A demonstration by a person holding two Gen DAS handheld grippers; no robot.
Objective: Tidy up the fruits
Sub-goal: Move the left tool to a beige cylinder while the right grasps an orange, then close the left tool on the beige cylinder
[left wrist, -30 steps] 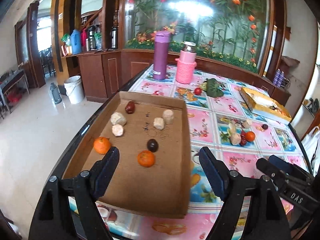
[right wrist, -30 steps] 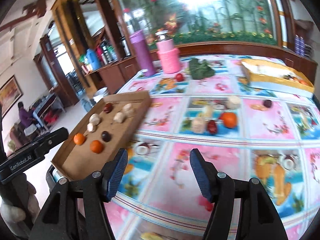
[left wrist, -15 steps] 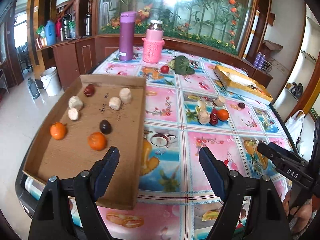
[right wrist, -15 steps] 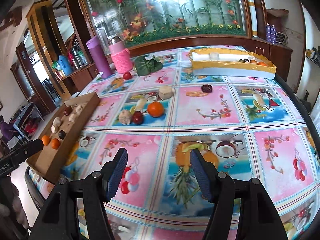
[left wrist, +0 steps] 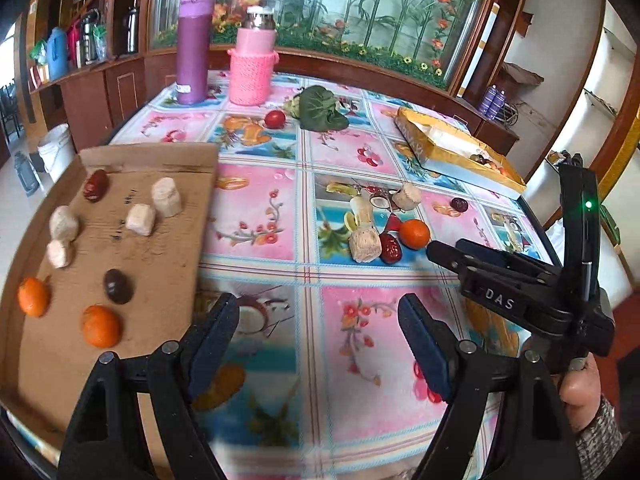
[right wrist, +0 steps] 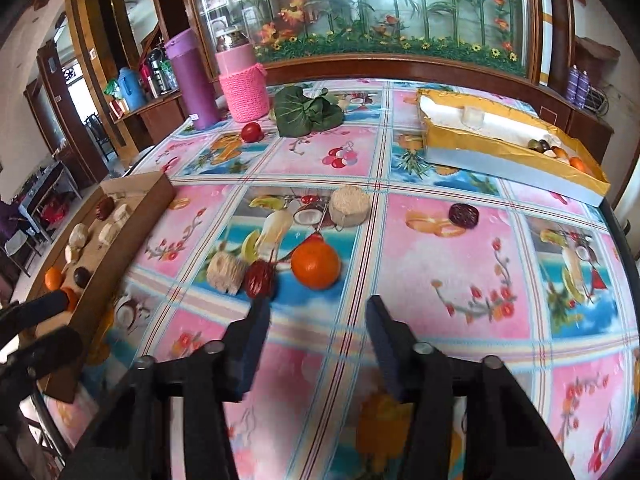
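Observation:
A cardboard tray at the table's left holds two oranges, dark plums, a red date and several pale chunks. On the flowered cloth lie an orange, a red date, two pale chunks and a dark plum. My right gripper hovers just short of the orange and date, its jaws closing with nothing between them. My left gripper is open and empty over the cloth right of the tray. The right gripper also shows in the left wrist view, near the orange.
A gold box with small fruits sits at the back right. A purple flask, a pink-sleeved flask, a tomato and leafy greens stand at the back. The table edge curves on the right.
Both grippers moved right and forward across the table, nearer the loose fruit. The right gripper's jaws have narrowed. The left gripper went from over the tray to over the cloth.

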